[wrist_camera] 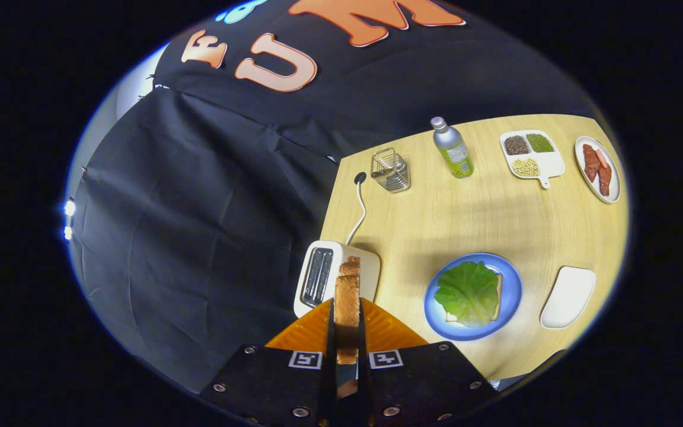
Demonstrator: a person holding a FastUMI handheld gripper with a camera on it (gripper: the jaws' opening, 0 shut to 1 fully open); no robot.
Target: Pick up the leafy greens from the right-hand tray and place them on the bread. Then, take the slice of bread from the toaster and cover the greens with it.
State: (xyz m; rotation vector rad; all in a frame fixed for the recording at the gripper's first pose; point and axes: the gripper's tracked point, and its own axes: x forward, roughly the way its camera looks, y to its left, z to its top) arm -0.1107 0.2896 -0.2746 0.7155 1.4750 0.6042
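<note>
Bread slice point(347, 296) stands edge-on, clamped between the fingers point(346, 332) above the toaster point(335, 279); the plate point(513, 296) with greens point(469, 292) lies on the table to their right.

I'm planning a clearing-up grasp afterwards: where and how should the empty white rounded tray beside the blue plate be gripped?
Judging by its shape, grip the empty white rounded tray at its raised rim, on a long side facing away from the round blue plate, coming from above: it lies flat and shallow. The gripper is shut on the toasted bread slice.
</note>
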